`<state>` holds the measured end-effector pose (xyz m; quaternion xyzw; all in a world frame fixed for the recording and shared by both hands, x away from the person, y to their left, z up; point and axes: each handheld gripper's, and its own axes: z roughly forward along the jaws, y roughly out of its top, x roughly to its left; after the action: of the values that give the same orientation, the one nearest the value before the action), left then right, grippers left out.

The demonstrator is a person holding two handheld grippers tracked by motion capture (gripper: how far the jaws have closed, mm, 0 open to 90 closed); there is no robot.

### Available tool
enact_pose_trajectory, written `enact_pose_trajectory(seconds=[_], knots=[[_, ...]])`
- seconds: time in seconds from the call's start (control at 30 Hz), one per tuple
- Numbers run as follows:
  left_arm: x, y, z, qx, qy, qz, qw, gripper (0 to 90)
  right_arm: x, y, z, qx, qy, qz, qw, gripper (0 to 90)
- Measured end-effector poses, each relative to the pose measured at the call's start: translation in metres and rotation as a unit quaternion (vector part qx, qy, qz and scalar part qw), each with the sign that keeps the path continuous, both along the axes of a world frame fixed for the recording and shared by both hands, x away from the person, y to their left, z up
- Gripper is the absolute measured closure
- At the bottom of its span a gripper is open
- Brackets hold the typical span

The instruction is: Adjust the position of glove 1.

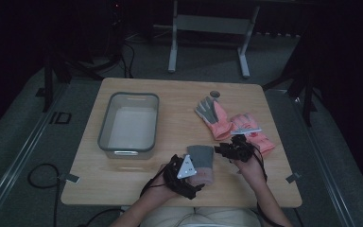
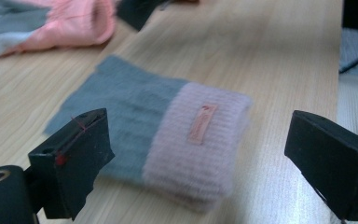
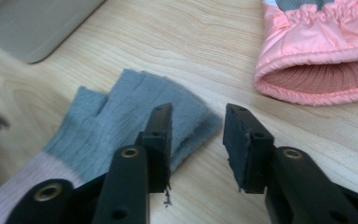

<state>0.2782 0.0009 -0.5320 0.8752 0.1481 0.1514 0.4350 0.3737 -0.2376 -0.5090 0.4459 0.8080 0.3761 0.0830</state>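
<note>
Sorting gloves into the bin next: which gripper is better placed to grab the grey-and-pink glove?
Left gripper: its open jaws straddle the grey-and-pink glove cuff, bin on its side. Right gripper sits at the fingertips.

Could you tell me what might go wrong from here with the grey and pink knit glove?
The knit glove lies loose between the open left hand-held gripper; closing may pinch only fuzz and let it slip. The right hand-held gripper, open beside the fingertips, could drag them. The pink ski gloves lie near.

Left gripper and right gripper, both jaws apart, empty.
</note>
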Motion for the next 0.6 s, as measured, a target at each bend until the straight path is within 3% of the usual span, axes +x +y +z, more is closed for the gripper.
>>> enact_pose_trajectory(seconds=[0.03, 0.1, 0.2, 0.27, 0.33, 0.43, 0.53, 0.6], knots=[[0.000, -0.002, -0.001, 0.002, -0.006, -0.004, 1.0000, 14.0, 0.002, 0.002, -0.003, -0.002, 0.005, -0.003, 1.0000, 57.7], [0.001, -0.006, -0.004, 0.028, -0.016, -0.021, 0.9993, 16.6, 0.004, 0.004, -0.006, -0.001, 0.014, -0.009, 0.9999, 55.3], [0.003, -0.010, -0.010, 0.055, -0.030, -0.032, 0.9975, 22.1, 0.008, 0.009, -0.014, 0.006, 0.015, -0.005, 0.9999, 41.7], [0.002, -0.013, -0.015, 0.085, -0.044, -0.036, 0.9948, 26.2, 0.009, 0.013, -0.017, 0.002, 0.014, -0.001, 0.9999, 40.1], [0.001, -0.014, -0.019, 0.101, -0.059, -0.037, 0.9925, 27.7, 0.011, 0.018, -0.019, 0.002, 0.019, -0.003, 0.9998, 38.7], [0.001, -0.013, -0.022, 0.103, -0.067, -0.031, 0.9919, 31.9, 0.013, 0.026, -0.024, -0.016, 0.020, -0.008, 0.9996, 35.9], [0.002, -0.013, -0.027, 0.117, -0.077, -0.024, 0.9899, 35.0, 0.012, 0.031, -0.029, -0.038, 0.025, -0.016, 0.9988, 34.9], [0.002, -0.012, -0.027, 0.116, -0.076, -0.024, 0.9900, 36.8, 0.011, 0.034, -0.033, -0.048, 0.033, -0.015, 0.9982, 35.1]])
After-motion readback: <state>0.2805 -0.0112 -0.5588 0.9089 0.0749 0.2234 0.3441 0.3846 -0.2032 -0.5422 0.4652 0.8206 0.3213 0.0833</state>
